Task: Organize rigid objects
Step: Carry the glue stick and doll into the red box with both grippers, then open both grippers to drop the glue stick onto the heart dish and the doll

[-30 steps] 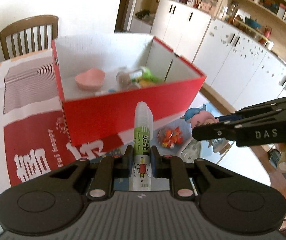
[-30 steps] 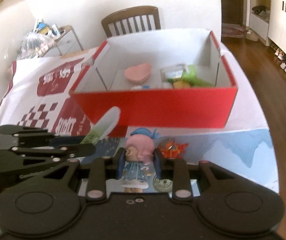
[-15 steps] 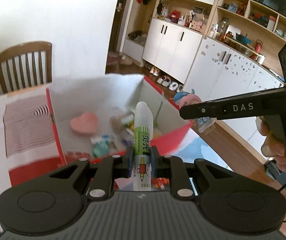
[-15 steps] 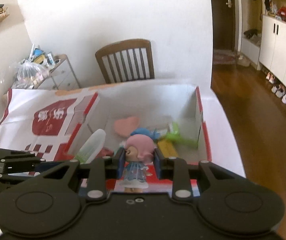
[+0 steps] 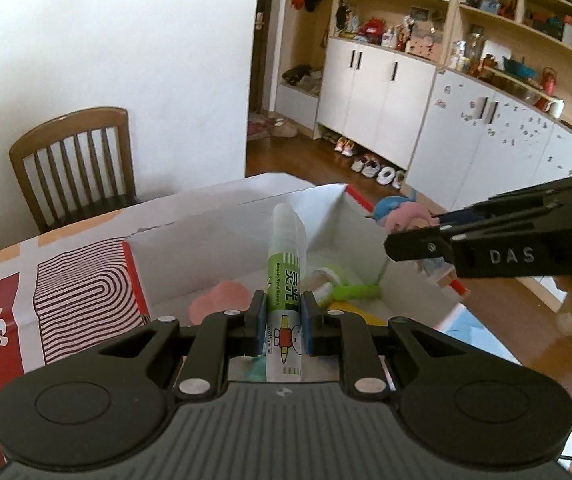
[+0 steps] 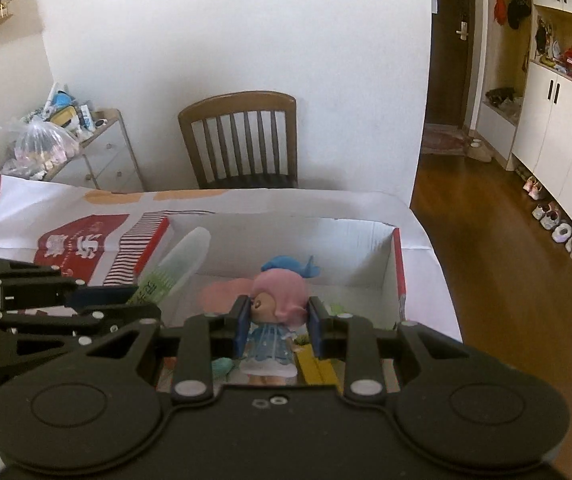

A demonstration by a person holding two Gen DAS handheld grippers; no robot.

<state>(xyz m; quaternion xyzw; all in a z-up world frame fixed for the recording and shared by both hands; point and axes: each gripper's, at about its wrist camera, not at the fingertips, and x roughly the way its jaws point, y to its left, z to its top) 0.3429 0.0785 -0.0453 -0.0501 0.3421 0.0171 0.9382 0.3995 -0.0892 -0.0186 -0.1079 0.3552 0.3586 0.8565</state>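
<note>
Directly beneath both loads lay the open red box point(image 6: 401, 276), and that vertical relation governed the coming move. The left gripper point(image 5: 283, 322) was clamped on a glue stick point(image 5: 286, 276), whose long axis ran forward along the fingers, cap end out over the box interior. The right gripper point(image 6: 277, 326) was closed on a pink-haired doll point(image 6: 276, 312), held upright by the head with its feet toward the camera. Seen from the left wrist, the right gripper stood to the right, near the box's right wall; each arm was about equally near the opening. A pink heart-shaped dish point(image 5: 216, 300) and green items point(image 5: 350, 292) already lay inside. Height above the box floor could not be judged reliably through the fisheye; release appeared to be next.
</note>
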